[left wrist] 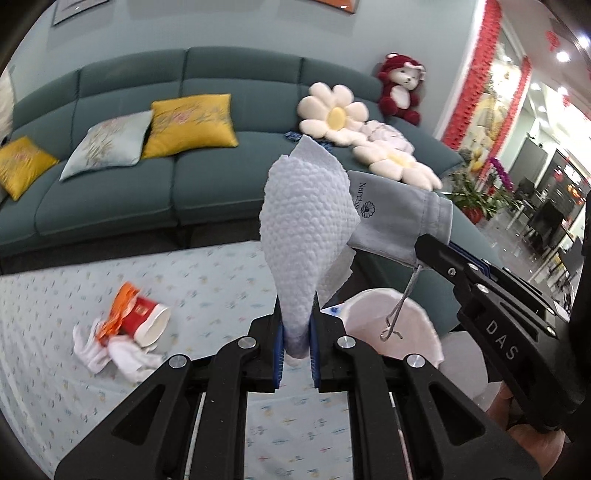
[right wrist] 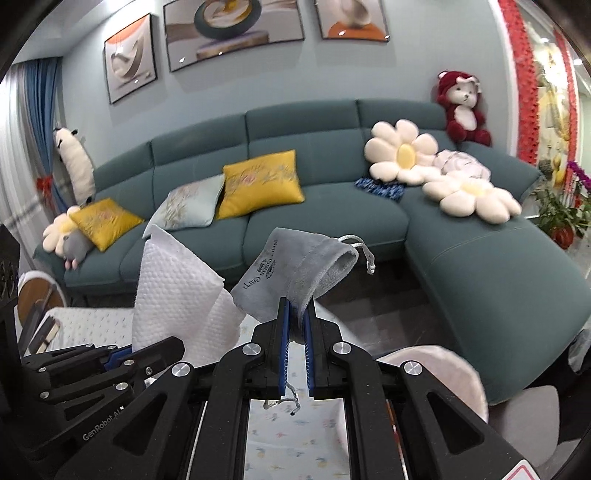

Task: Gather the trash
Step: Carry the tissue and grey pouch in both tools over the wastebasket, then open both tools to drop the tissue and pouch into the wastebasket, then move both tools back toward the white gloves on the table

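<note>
Left gripper (left wrist: pixel 295 328): jaws clamped on the narrow end of a white embossed paper towel (left wrist: pixel 308 225), dimpled and fanning upward like a cone. Right gripper (right wrist: pixel 296 325): jaws pinched on the hem of a soft grey drawstring pouch (right wrist: pixel 291 273), velvety, printed with a dark logo, mouth gaping, cord dangling.

Only in the left wrist view: on the floral-clothed bench (left wrist: pixel 55 314), well apart to the left, a tipped red paper cup (left wrist: pixel 147 317) touching crumpled white tissues (left wrist: pixel 110 354) and an orange wrapper (left wrist: pixel 120 306). Round white bin (left wrist: pixel 395 325) just below the held pouch.

Only in the right wrist view: framed pictures (right wrist: pixel 232 29) above the teal sofa (right wrist: pixel 332 206).
</note>
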A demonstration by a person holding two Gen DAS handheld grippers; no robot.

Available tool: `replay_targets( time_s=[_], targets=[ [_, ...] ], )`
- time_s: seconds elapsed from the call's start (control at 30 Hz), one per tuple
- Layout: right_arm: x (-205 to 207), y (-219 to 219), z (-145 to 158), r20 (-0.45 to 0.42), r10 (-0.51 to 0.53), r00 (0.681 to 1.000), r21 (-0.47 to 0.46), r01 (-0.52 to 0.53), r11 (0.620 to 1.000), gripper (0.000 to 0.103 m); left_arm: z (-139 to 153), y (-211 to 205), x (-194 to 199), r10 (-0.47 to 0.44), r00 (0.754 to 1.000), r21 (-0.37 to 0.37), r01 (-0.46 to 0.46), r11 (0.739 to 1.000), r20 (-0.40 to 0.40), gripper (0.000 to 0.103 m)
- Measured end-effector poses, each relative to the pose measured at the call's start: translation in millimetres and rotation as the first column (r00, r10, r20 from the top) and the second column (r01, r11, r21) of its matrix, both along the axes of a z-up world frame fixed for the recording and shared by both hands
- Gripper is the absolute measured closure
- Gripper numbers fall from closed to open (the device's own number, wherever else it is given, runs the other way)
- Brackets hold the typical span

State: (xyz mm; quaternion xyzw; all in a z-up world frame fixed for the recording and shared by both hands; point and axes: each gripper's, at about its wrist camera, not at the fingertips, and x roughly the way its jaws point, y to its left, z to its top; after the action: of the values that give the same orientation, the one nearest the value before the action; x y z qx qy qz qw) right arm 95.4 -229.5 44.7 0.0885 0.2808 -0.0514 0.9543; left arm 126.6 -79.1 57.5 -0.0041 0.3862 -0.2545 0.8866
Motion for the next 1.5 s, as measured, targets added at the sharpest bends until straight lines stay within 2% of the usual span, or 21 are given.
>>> replay_targets(
  time_s=[0.17, 0.47, 0.97, 1.07, 1.23, 1.27, 1.33, 1.4, 1.5],
  targets=[
    [-18.8, -31.0, 5.3, 0.021, -0.051, 0.998, 0.003, 0.051, 0.999, 0.096, 10.4, -35.5, -9.7, -0.048, 0.999, -0.006, 0.048, 0.999, 0.016, 0.092],
    [-44.3, -80.6, -2.4, 0.012, -0.131, 0.991, 0.022, 0.131, 0.991, 0.096, -0.4, -86.5, -21.3, -0.116, 0.993, 0.018, 0.116, 0.993, 0.003, 0.092],
    [-56.8, -139.2, -57.1, -0.085, -0.224, 0.971, 0.075, 0.230, 0.970, 0.096, -41.1, -147.2, -28.6, -0.193, 0.978, 0.064, 0.198, 0.978, -0.081, 0.092],
    [-56.4, -145.5, -71.9, -0.115, -0.234, 0.966, 0.085, 0.244, 0.966, 0.096, -54.0, -155.5, -26.5, -0.200, 0.973, 0.073, 0.210, 0.975, -0.117, 0.083],
    [-53.0, -149.9, -88.4, -0.145, -0.240, 0.960, 0.097, 0.255, 0.962, 0.089, -68.7, -158.0, -22.6, -0.181, 0.973, 0.081, 0.194, 0.978, -0.140, 0.046],
    [-52.4, -148.8, -90.1, -0.148, -0.236, 0.961, 0.099, 0.251, 0.963, 0.088, -71.0, -156.6, -20.9, -0.171, 0.975, 0.084, 0.184, 0.979, -0.142, 0.043],
    [-51.0, -145.9, -91.7, -0.150, -0.233, 0.961, 0.093, 0.249, 0.964, 0.074, -73.6, -154.1, -17.6, -0.161, 0.976, 0.087, 0.175, 0.981, -0.146, 0.041],
    [-50.5, -143.6, -90.2, -0.138, -0.235, 0.962, 0.088, 0.248, 0.965, 0.065, -75.5, -149.3, -13.2, -0.146, 0.977, 0.085, 0.160, 0.983, -0.156, 0.041],
    [-48.7, -138.8, -87.3, -0.132, -0.227, 0.965, 0.087, 0.239, 0.967, 0.065, -74.7, -141.6, -10.5, -0.128, 0.980, 0.080, 0.141, 0.987, -0.154, 0.041]
  ],
)
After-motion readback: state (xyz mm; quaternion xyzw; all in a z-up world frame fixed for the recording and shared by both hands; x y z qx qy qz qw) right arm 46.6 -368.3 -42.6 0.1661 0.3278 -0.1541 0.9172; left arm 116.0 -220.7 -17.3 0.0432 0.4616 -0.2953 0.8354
